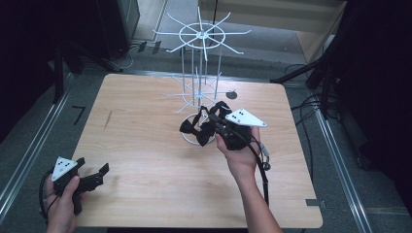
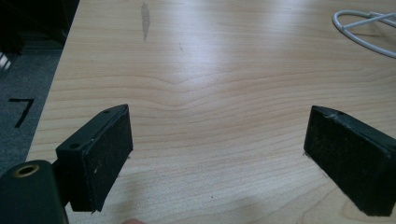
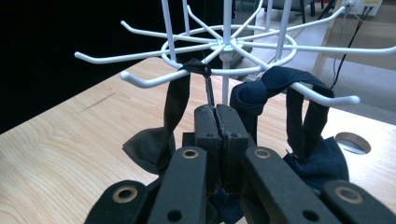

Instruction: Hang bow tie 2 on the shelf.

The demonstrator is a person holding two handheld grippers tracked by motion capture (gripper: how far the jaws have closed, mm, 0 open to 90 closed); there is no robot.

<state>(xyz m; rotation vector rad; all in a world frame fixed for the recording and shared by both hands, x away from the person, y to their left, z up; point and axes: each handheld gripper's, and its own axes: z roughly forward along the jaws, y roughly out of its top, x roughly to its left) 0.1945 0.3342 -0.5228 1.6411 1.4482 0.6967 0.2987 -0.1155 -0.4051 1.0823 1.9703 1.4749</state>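
From the high view, the white wire rack (image 1: pixel 201 73) stands near the far edge of the wooden table (image 1: pixel 145 160), toward the middle, and the right gripper (image 1: pixel 210 115) reaches into its lower tier, where dark bow ties (image 1: pixel 197 130) hang bunched just above the rack's ring base. The left gripper (image 1: pixel 92 175) rests at the near left corner of the table, well apart from the rack, so the right hand (image 1: pixel 238 155) is plainly the nearer one. In the left gripper view its pads (image 2: pixel 105 158) stand spread wide over bare wood with nothing between them, and a curve of the rack's base shows at the top right. In the right gripper view the jaws are pressed together on a thin black strap (image 3: pixel 208 91) that runs straight up from the fingertips to a loop over one white prong (image 3: pixel 154 78). The strap's long axis is upright, and the prong points out toward the left with an upturned tip, so by my reading freeing or seating the loop depends on sliding it along that prong. One bow tie (image 3: pixel 149 147) hangs limp, dull black and soft, left of the jaws; a second, navy one (image 3: pixel 289 121) drapes from the neighbouring prong on the right.
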